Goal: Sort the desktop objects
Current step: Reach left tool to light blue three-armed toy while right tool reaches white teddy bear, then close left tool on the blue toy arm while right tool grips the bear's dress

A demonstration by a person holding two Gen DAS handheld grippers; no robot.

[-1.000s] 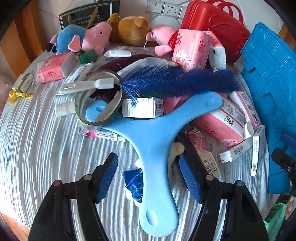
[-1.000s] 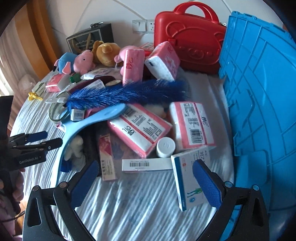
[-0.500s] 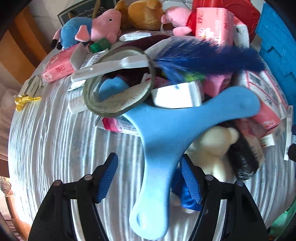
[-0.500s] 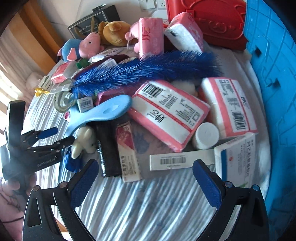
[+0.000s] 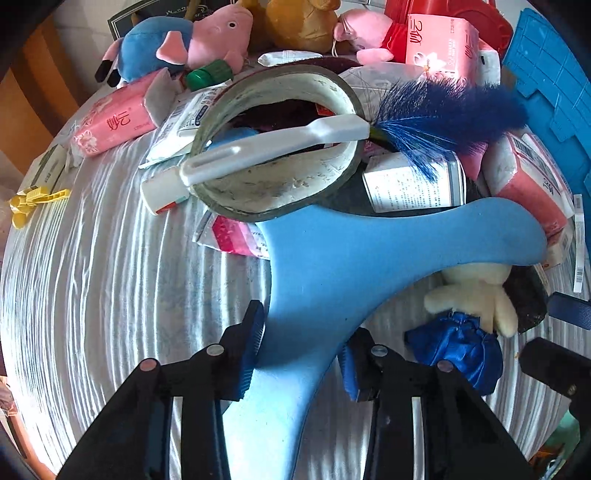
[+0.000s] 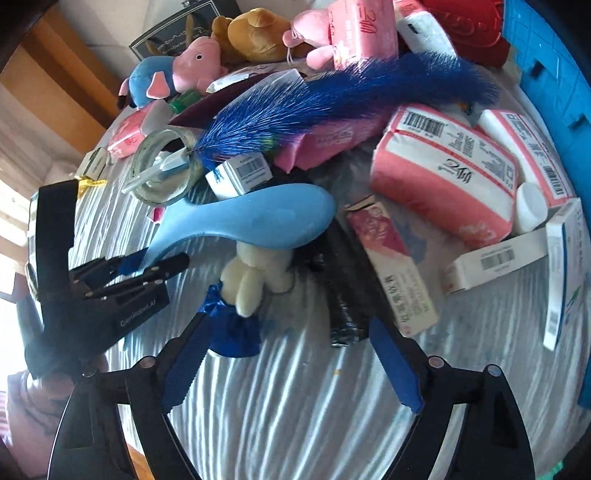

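Note:
A light blue three-armed foam boomerang (image 5: 332,266) lies on the cluttered table; it also shows in the right wrist view (image 6: 251,221). My left gripper (image 5: 301,354) has closed its pads on the boomerang's near arm; it also shows from the side in the right wrist view (image 6: 147,264). My right gripper (image 6: 291,362) is open and empty over the striped cloth, near a small cream plush toy with a blue skirt (image 6: 255,273). A roll of tape (image 5: 277,140) rests on the boomerang's far arm, with a white stick (image 5: 273,147) across it.
A blue feather (image 6: 343,99), pink tissue packs (image 6: 443,173), white boxes (image 6: 495,258) and plush toys (image 5: 177,48) crowd the table. A blue crate (image 6: 546,55) stands at the right, a red case (image 5: 461,14) behind. A yellow clip (image 5: 33,199) lies left.
My left gripper moved forward along the boomerang's arm and closed on it. My right gripper moved forward and left toward the cream plush toy, staying open.

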